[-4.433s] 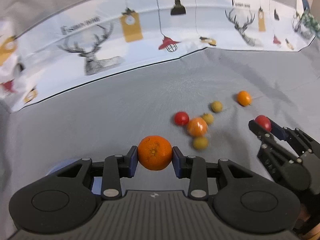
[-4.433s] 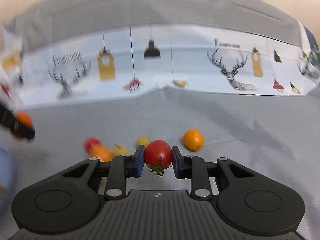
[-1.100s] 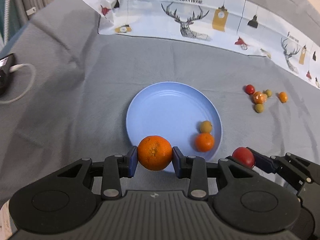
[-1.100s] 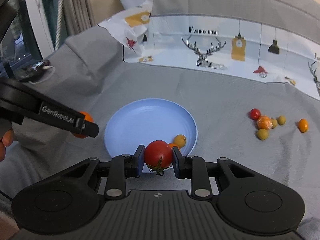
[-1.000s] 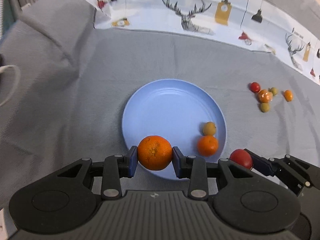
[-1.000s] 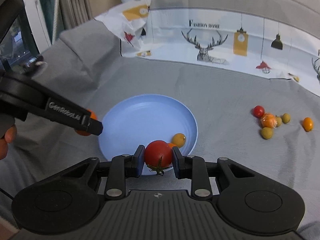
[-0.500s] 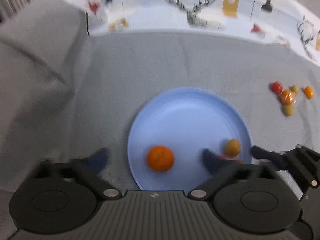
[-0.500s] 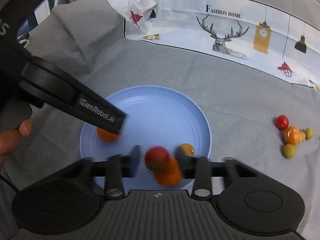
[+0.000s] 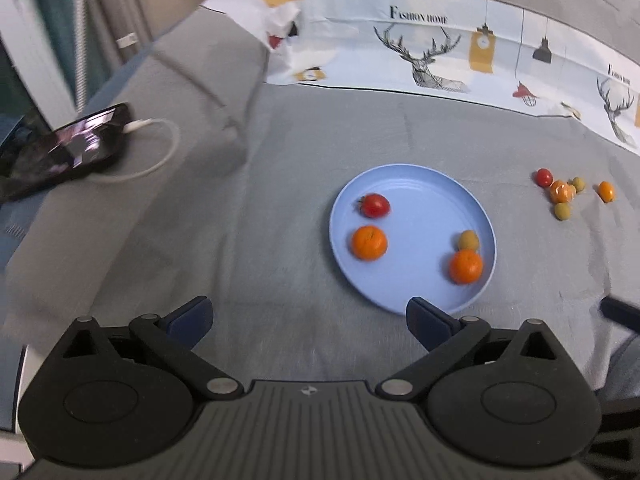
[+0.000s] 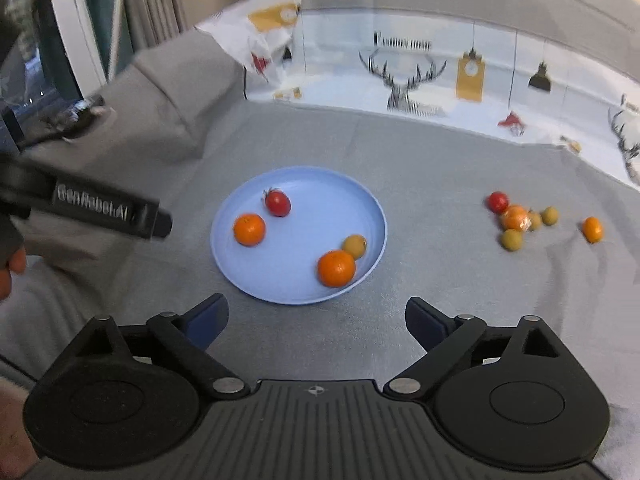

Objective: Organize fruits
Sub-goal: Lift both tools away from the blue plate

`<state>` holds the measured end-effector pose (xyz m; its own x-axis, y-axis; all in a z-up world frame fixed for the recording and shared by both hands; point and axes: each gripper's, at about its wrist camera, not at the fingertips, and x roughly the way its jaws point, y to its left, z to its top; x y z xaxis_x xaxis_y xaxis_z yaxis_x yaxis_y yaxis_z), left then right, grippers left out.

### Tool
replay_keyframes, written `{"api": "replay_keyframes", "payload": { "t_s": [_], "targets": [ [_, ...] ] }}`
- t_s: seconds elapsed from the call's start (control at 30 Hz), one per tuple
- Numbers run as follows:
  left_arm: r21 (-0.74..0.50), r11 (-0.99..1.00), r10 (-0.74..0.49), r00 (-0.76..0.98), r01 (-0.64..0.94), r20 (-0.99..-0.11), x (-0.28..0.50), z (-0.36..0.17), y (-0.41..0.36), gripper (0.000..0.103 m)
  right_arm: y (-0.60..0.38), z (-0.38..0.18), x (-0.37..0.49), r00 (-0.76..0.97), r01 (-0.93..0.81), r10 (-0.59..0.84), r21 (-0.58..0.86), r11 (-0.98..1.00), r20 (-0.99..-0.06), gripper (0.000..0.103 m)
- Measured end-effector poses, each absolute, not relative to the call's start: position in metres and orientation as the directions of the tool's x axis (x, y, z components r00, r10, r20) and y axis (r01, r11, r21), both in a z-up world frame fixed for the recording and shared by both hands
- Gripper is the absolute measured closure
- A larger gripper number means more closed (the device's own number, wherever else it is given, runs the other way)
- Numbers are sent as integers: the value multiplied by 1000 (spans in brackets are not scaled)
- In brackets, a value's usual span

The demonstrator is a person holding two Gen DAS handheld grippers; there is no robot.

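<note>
Well apart, both grippers' jaws gape short of the plate (image 10: 240,284) rim.

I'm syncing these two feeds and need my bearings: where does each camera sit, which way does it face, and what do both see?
Left wrist: rides on the left gripper, looking forward and down at the blue plate on the grey cloth; its own open fingers show below.
Right wrist: rides on the right gripper, facing the same plate from nearer its right; its open fingers show, plus the left gripper at the left edge.
Shared: the plate with four fruits, and the loose fruit cluster to the right.
</note>
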<state>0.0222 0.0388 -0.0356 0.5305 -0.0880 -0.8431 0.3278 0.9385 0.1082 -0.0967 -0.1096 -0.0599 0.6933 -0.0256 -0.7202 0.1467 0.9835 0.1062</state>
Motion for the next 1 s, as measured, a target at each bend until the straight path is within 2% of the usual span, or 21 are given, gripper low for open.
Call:
{"api": "replay_keyframes", "payload": {
  "t_s": [0.17,0.4,0.77,1.0],
  "targets": [
    [110,937,-101,560,331,-822,-12,-25,47,0,-100,-34,-129,774,147,-70,70,987,-630,2],
    [106,941,-119,610,320,-783,-46,-7,55,0,-90,-17,-164,815,140,-87,50,989,-572,1],
    [125,933,-139,659,337,-740,-76,13,57,0,-84,0,-197,859,149,-109,40,988,-500,1],
    [120,935,-140,658,334,-740,-79,16,59,0,-83,1,-203,864,154,-114,41,987,-491,1]
  ]
}}
